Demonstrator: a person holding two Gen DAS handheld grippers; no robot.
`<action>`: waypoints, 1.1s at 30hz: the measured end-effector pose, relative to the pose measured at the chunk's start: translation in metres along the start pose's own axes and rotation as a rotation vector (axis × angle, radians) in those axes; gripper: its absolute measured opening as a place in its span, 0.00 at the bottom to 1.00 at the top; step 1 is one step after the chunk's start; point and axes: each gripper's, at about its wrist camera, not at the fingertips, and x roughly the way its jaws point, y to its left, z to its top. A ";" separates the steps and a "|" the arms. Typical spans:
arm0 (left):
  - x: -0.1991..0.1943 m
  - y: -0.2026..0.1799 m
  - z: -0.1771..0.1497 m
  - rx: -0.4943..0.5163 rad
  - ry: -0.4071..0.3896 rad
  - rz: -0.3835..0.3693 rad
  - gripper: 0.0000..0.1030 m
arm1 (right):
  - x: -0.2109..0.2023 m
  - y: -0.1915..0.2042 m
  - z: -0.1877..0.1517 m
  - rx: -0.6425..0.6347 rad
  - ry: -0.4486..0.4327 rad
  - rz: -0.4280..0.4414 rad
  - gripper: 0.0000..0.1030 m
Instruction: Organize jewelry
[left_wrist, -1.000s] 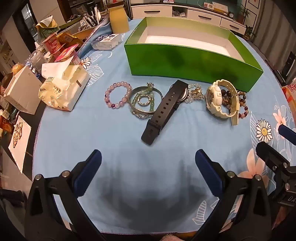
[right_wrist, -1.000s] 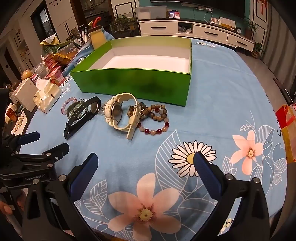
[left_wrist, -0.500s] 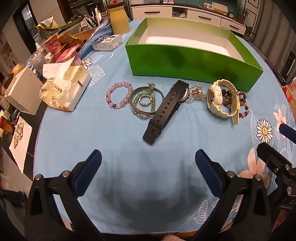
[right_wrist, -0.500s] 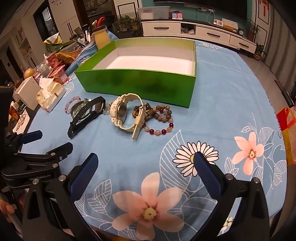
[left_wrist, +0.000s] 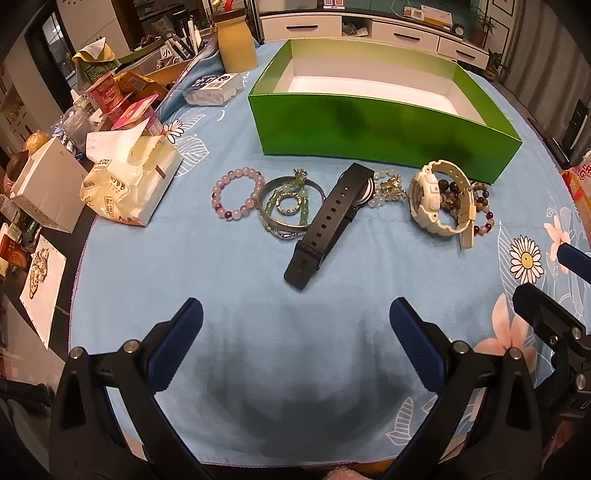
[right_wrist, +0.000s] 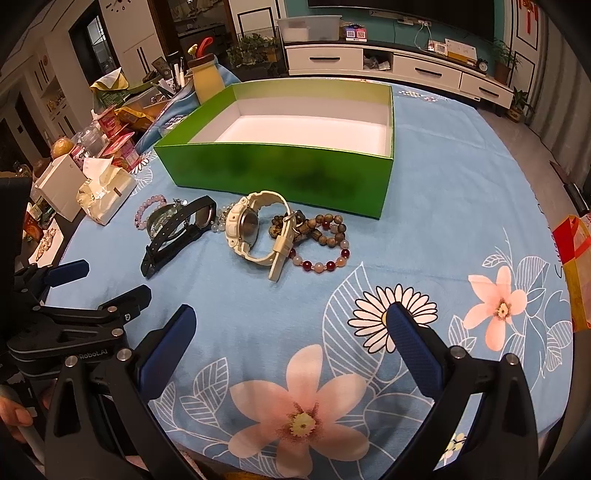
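Meanwhile both views have crept slightly closer to the jewelry row at frame centre, below the empty green box. Left gripper and right gripper gape wide, holding nothing; sorting hasn't begun.

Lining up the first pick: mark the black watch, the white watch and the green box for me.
black watch (left_wrist: 325, 216), left wrist view, on the strap's middle.
white watch (right_wrist: 246, 226), right wrist view, on the metal case back.
green box (left_wrist: 369, 127), left wrist view, on the near outer wall.
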 end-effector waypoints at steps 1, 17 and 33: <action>0.000 0.000 0.000 0.000 0.000 0.000 0.98 | 0.000 0.000 0.000 0.001 0.000 0.001 0.99; -0.001 -0.001 -0.001 0.008 0.001 0.001 0.98 | -0.001 -0.001 -0.001 0.004 -0.001 0.002 0.99; 0.000 -0.001 -0.003 0.012 0.001 0.004 0.98 | -0.002 -0.004 0.000 0.015 -0.003 0.003 0.99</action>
